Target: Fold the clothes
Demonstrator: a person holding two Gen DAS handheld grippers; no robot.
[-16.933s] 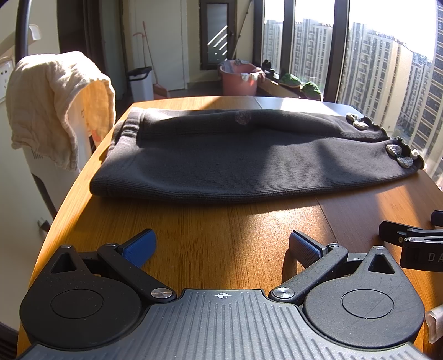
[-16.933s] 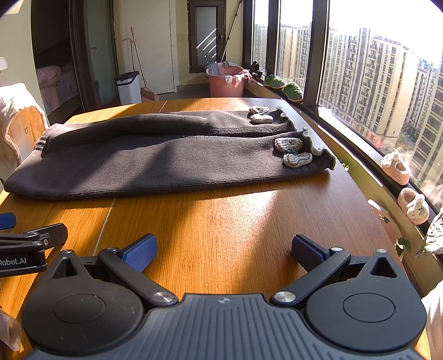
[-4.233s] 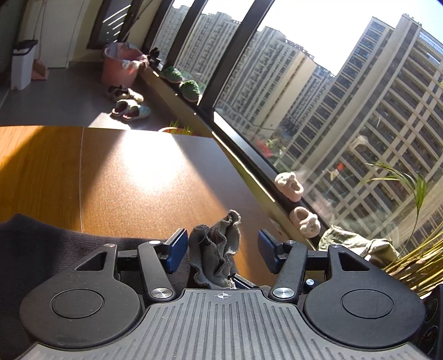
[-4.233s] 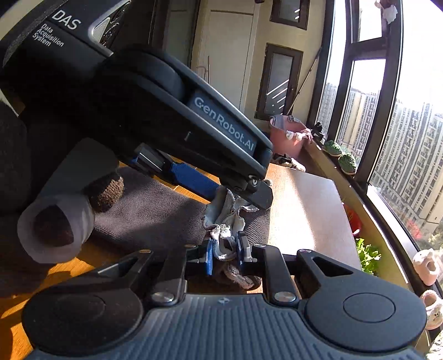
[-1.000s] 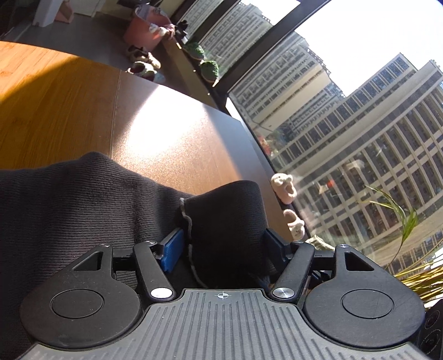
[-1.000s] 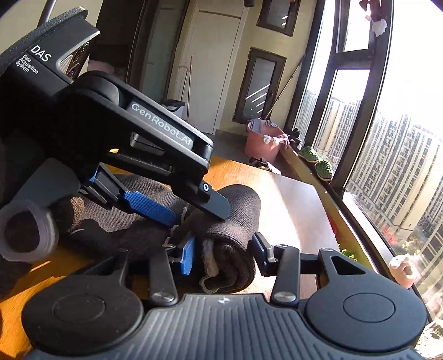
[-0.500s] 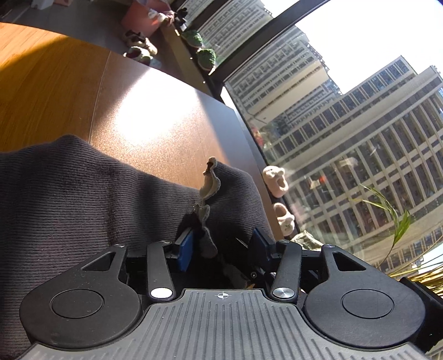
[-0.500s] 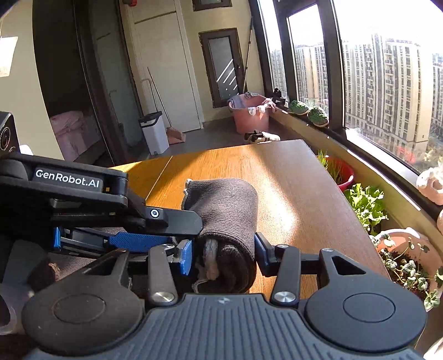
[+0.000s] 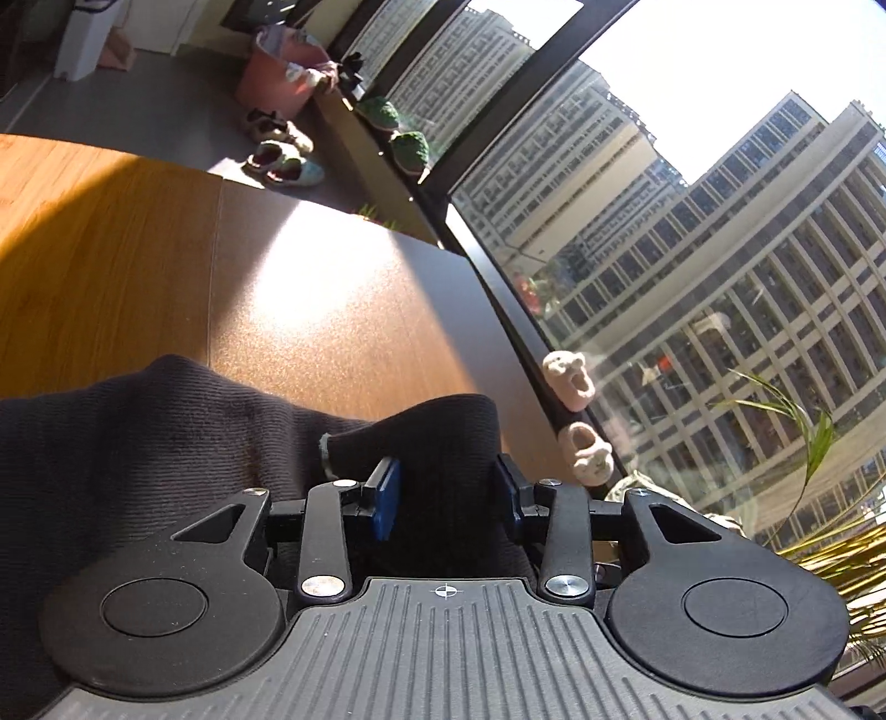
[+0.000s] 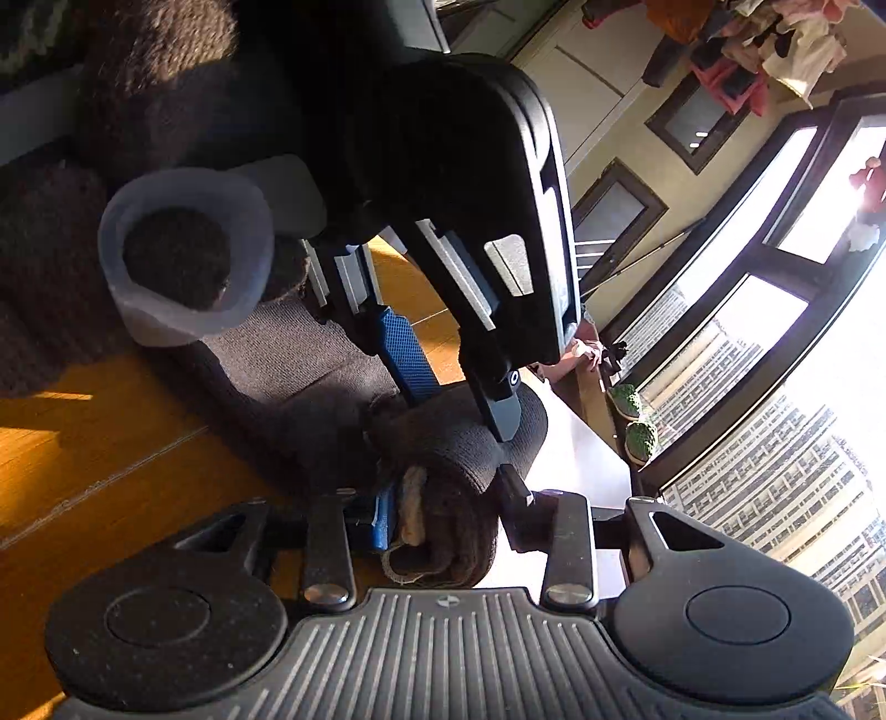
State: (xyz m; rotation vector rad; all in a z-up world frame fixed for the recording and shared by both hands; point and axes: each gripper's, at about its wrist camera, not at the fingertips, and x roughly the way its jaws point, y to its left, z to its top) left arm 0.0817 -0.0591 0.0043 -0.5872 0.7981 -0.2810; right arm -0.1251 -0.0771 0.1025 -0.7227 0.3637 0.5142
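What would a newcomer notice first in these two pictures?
The dark grey knitted garment, its rolled end clamped in both claws: the left claw and the right claw. Beyond lie the sunlit wooden table and, on the window ledge to the right, two small cream plush slippers.

The dark knitted garment [image 9: 166, 443] runs off the left edge of the left wrist view, so its full extent cannot be told, and its near part is hidden under the body of the left hand-held gripper [image 9: 446, 493]. In the right wrist view the left hand-held gripper's housing covers much of the garment and the surface [image 10: 83, 459] behind it. A pale trim [image 10: 412, 512] tucked in the roll's end is too small to identify. The hanging clothes [image 10: 775, 44] at the top are cut off and blurred.
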